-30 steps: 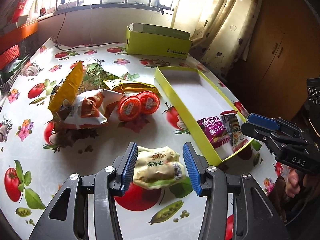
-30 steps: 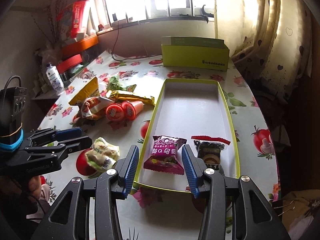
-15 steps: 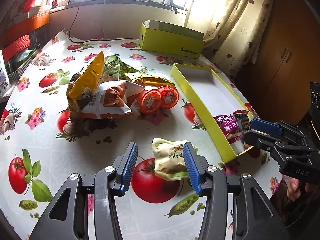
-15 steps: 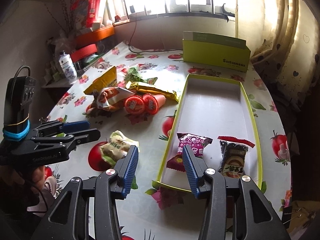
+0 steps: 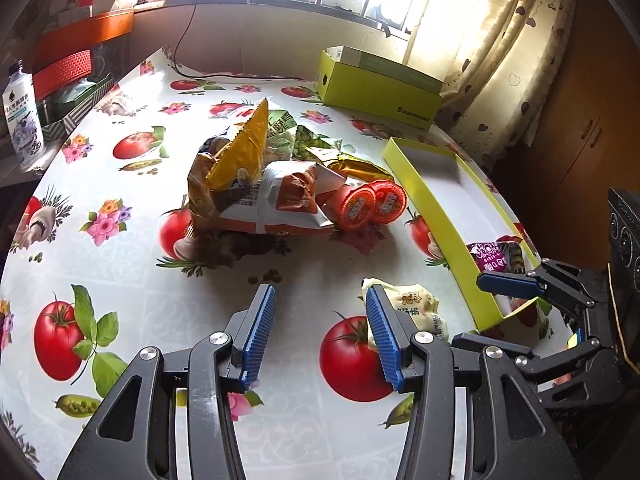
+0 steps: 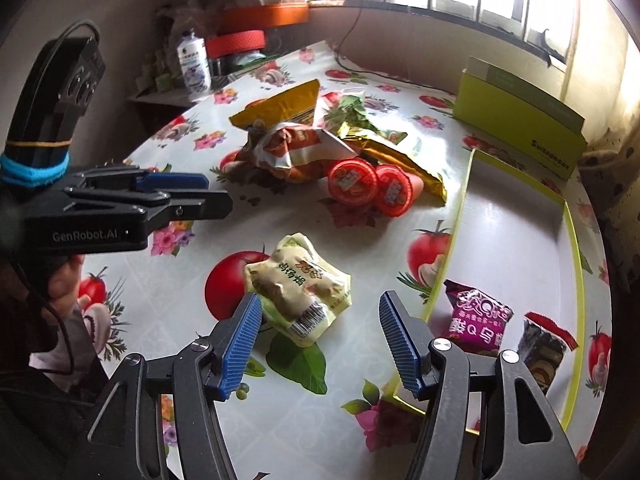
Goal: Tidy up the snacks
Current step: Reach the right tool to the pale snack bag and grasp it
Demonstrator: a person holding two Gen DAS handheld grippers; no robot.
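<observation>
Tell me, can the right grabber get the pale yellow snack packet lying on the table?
Probably yes. The right gripper is open, and the pale yellow packet lies flat on the table just ahead of its left finger, apart from the other snacks. Nothing covers it; the left gripper sits off to the side.

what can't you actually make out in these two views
- Pale snack packet, left wrist view: its left part sits behind the left tool's right finger.
- Dark snack packet in the yellow tray, right wrist view: its lower end is behind the right tool's frame.
- Green packet, left wrist view: mostly buried behind the snack pile.
- Bottle label, left wrist view: print too small to read.
</observation>
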